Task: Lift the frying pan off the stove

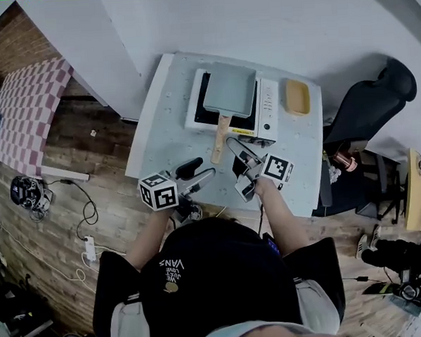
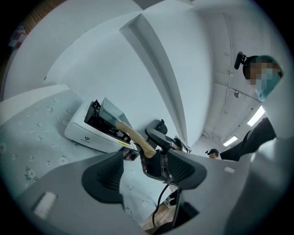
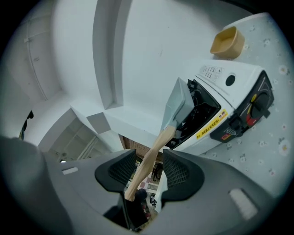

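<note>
step: pre-grasp | frying pan [image 3: 177, 108] sits on stove [image 3: 229, 105], wooden handle [image 3: 154, 149] jutting past stove's front | right gripper [image 3: 147, 160] spread around handle (not pinching yet, I judge) | left gripper [image 2: 144, 170] spread, empty | next: pinch handle, lift level

your left gripper [image 1: 198, 170] points forward and roughly level, jaws spread wide. your right gripper [image 1: 238, 152] sits close beside it, angled inward, jaws partly apart and clamping nothing.
</note>
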`<state>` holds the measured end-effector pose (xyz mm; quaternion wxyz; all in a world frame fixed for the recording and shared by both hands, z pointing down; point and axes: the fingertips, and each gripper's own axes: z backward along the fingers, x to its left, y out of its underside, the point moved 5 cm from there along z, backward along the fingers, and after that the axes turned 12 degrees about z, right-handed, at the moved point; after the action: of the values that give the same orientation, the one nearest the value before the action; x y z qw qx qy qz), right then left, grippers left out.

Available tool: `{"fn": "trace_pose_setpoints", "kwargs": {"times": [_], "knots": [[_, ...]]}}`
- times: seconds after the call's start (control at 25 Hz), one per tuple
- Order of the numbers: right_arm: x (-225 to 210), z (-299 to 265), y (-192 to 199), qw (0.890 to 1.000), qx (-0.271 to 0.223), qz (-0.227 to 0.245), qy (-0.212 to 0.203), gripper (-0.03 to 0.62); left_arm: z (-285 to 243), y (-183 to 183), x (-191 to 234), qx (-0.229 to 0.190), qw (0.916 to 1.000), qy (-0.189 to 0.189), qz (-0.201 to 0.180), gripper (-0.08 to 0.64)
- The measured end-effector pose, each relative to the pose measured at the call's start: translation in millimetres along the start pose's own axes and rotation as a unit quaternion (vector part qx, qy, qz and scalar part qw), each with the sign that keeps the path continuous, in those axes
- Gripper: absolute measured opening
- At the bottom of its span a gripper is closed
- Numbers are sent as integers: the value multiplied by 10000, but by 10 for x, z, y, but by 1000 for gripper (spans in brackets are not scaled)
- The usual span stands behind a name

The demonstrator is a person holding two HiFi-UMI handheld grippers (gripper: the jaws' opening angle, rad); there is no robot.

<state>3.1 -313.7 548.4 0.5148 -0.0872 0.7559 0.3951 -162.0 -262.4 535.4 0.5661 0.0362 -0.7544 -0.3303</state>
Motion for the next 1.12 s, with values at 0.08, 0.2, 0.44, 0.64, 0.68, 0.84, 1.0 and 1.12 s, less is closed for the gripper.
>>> {"fn": "trace_pose_setpoints", "kwargs": {"times": [0.08, 0.2, 0.44, 0.64, 0.68, 0.84, 1.0, 1.12], "knots": [[-93, -29, -19, 9995, 23, -112, 294, 175, -37, -47, 35, 133, 9999, 78, 59, 276], [-108, -166, -127, 9996, -213, -151, -137, 175, -117, -116, 44, 348, 9991, 228, 68, 276], [-264, -278, -214, 9980, -218, -550, -207, 188, -274, -217, 35, 703, 9951, 578, 386, 284], [-345, -349, -243, 9954, -147, -865, -396, 211, -416, -253, 20, 1004, 9892, 850, 639, 285], [-354, -365, -251, 9945, -130, -926, -470, 217, -446, -254, 15, 1063, 9881, 894, 660, 285], [-346, -448, -235, 9916, 119, -1050, -741, 251, -556, -223, 5, 1344, 9839, 980, 652, 285], [-325, -549, -196, 9895, 373, -1114, -841, 258, -610, -206, -15, 1534, 9803, 1047, 677, 284], [-307, -645, -178, 9873, 520, -1160, -949, 257, -624, -210, 14, 1598, 9790, 1039, 724, 284]]}}
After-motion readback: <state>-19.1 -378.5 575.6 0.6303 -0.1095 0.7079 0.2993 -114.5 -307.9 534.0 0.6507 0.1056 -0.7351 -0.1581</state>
